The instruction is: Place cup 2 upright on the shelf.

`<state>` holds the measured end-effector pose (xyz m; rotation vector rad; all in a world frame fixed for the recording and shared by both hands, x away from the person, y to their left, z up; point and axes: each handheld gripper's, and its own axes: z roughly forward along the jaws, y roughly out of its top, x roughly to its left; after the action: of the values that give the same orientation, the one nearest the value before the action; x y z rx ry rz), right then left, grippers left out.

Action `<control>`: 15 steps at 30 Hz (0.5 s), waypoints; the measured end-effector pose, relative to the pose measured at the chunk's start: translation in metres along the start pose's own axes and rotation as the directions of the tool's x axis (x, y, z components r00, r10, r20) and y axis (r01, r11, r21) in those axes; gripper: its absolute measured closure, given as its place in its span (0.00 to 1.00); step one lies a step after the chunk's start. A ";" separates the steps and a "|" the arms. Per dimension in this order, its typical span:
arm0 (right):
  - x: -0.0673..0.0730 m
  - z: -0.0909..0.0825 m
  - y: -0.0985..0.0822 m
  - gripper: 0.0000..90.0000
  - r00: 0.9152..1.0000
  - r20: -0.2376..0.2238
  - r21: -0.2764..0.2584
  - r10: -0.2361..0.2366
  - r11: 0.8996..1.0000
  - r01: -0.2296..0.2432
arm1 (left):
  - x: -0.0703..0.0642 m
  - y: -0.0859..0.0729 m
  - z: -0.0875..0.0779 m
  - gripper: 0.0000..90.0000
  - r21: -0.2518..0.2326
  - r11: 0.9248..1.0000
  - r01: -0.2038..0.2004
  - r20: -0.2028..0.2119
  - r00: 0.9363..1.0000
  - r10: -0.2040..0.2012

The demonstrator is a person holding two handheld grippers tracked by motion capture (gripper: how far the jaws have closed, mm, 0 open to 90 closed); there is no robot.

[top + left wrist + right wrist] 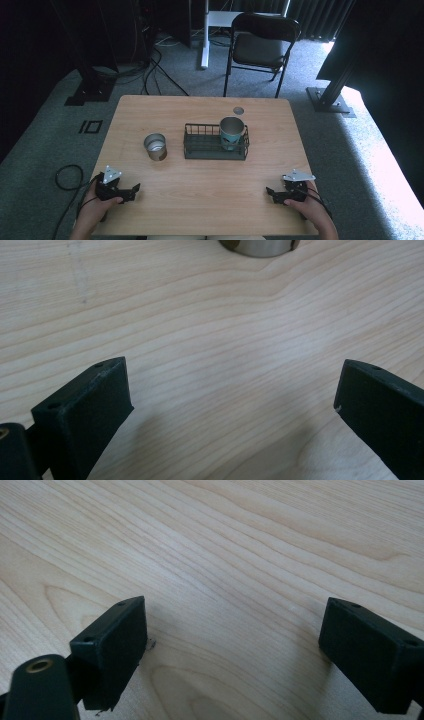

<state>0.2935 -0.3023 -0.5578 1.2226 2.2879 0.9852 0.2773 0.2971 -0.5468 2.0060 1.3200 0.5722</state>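
Steel cup [155,146] well ahead of open left gripper [131,192].

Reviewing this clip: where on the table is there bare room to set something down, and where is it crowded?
Bare wood runs along the near edge between the left claw and right claw, and down both sides of the table. The middle is crowded: a steel cup beside a wire rack holding a teal cup.
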 end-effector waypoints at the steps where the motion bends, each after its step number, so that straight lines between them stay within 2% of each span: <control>1: 0.000 0.000 0.000 0.13 1.000 0.000 0.000 0.000 1.000 0.000 | -0.001 0.001 0.001 0.03 -0.005 1.000 0.003 0.006 1.000 -0.003; 7: 0.000 0.000 0.000 0.13 1.000 0.000 0.000 -0.001 1.000 0.001 | -0.004 0.008 0.004 0.03 -0.030 1.000 0.003 0.019 1.000 -0.003; 15: 0.000 0.000 0.000 0.13 1.000 0.000 0.000 -0.001 1.000 0.001 | -0.009 0.022 0.009 0.03 -0.065 0.998 -0.016 0.023 1.000 0.017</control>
<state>0.2935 -0.3023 -0.5578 1.2214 2.2879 0.9851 0.2934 0.2806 -0.5368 1.9671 1.2562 0.5897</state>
